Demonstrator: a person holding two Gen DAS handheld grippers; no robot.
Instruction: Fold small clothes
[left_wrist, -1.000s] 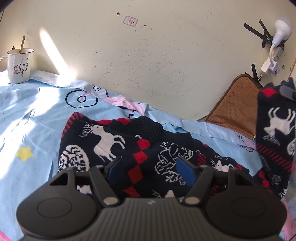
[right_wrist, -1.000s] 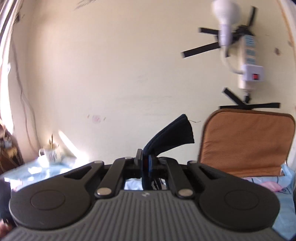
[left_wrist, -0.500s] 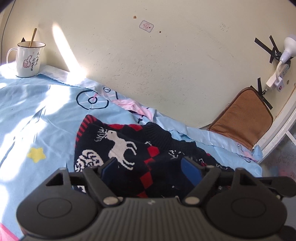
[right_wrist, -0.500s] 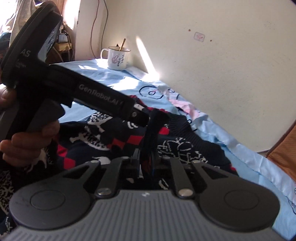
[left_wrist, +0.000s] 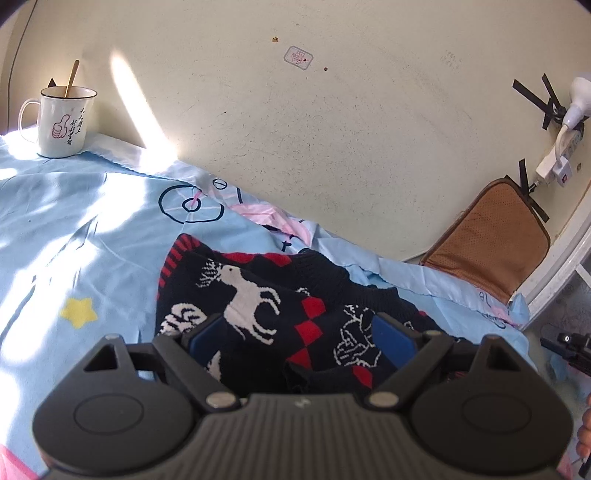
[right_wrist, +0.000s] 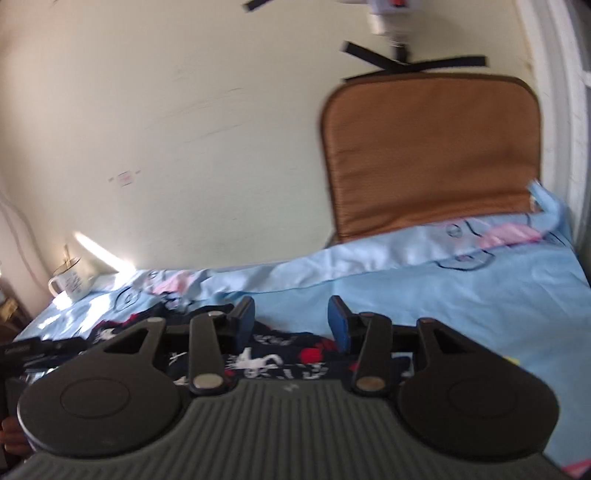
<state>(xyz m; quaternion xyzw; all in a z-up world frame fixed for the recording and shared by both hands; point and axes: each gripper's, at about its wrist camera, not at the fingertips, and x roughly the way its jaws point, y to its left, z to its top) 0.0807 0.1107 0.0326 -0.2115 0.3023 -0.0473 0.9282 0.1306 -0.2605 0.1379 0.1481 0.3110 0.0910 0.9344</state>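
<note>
Sweater (left_wrist: 280, 317) lies folded on blue sheet (left_wrist: 74, 236); both grippers (left_wrist: 301, 332) (right_wrist: 291, 317) are opening, nothing clamped. Loosely dropped folds could be undone by springback.

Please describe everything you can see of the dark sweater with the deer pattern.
The sweater is a navy knit with white deer, white ornaments, red diamonds and a red-striped edge. It lies folded over and rumpled on the light blue sheet, near the wall. Its near edge runs under the left gripper, whose jaws are opening; no pad presses on it.
</note>
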